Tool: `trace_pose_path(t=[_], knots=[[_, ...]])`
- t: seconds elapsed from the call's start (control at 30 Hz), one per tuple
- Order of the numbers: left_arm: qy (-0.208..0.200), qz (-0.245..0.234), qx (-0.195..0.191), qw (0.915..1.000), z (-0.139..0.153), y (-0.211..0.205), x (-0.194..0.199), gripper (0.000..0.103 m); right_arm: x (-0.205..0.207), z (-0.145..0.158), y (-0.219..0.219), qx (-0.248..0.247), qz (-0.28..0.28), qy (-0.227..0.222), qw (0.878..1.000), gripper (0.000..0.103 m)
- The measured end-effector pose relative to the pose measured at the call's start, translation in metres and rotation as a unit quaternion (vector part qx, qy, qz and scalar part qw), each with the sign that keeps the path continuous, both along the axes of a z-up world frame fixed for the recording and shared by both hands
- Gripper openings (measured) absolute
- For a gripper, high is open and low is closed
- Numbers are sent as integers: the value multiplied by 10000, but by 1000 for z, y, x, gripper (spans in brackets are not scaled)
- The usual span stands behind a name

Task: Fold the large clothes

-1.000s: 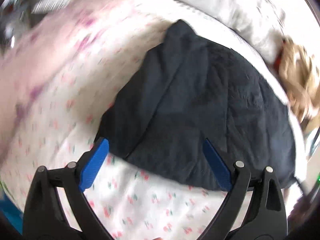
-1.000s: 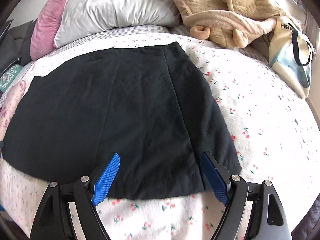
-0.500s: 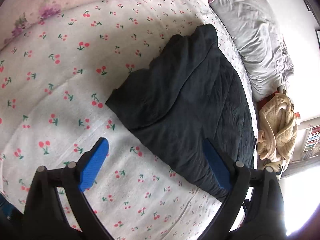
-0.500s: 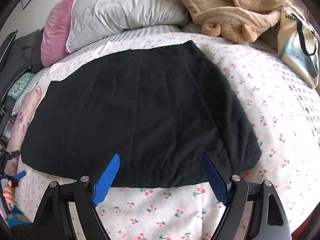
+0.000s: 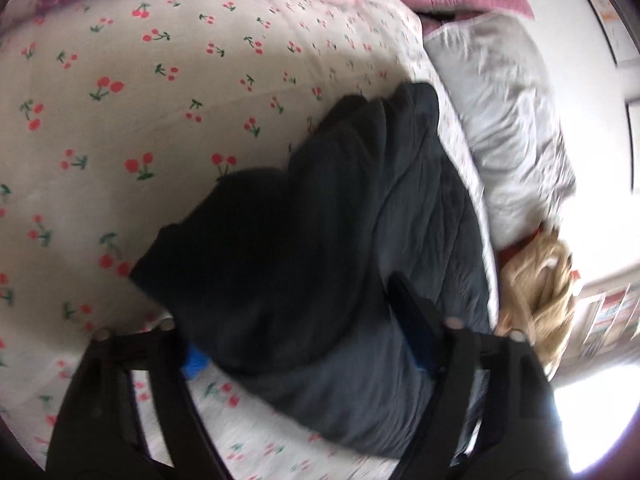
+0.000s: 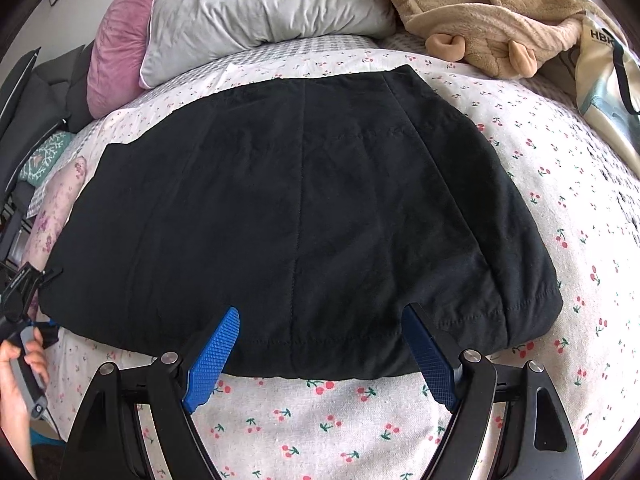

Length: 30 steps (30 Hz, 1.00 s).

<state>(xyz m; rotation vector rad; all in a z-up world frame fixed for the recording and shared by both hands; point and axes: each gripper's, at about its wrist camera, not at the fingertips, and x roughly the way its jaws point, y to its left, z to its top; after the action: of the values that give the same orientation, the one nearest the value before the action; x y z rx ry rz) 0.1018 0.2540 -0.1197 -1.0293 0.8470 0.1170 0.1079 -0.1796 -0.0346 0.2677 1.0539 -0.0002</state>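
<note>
Black skirt looks soft, light, floppy; I'd pinch hem corners. Right tool wide open, empty; left tool straddles fabric, grip unclear.

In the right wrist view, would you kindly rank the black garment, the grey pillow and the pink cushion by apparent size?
1. black garment, clearly largest, though nearest the camera.
2. grey pillow.
3. pink cushion, partly tucked behind the pillow.
</note>
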Motion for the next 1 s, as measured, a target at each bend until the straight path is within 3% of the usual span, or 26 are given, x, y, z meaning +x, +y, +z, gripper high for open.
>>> trace_pose_path(t=[0.13, 0.23, 0.37, 0.47, 0.57, 0.63, 0.67, 0.8, 0.9, 1.0], knots=[[-14, 313, -756, 9966, -12, 3, 8, 45, 3, 0, 3, 74, -48, -20, 10000, 85], [-106, 347, -759, 9965, 0, -5, 10, 28, 6, 3, 6, 75, -63, -85, 9999, 85], [-1037, 149, -889, 9905, 52, -11, 0, 23, 8, 14, 13, 108, -47, -309, 9995, 85], [-1486, 121, -909, 9846, 81, -5, -13, 23, 7, 28, 23, 130, 52, -598, 9981, 85], [-1736, 246, -422, 9836, 104, 10, -32, 23, 6, 38, 39, 181, 272, -861, 9958, 85], [-1570, 331, -133, 9870, 105, 24, -40, 23, 5, 42, 54, 173, 497, -989, 9937, 85], [-1266, 371, -59, 9912, 98, 35, -41, 23, 5, 43, 64, 149, 626, -1024, 9927, 85], [-344, 528, -501, 9968, 48, 64, -39, 24, 7, 37, 117, 1, 1384, -1035, 9850, 85], [-244, 540, -623, 9963, 34, 69, -38, 24, 8, 31, 152, -7, 1841, -1029, 9775, 84], [-496, 383, -346, 9974, 51, 62, -35, 24, 14, 20, 177, 39, 2080, -939, 9736, 84]])
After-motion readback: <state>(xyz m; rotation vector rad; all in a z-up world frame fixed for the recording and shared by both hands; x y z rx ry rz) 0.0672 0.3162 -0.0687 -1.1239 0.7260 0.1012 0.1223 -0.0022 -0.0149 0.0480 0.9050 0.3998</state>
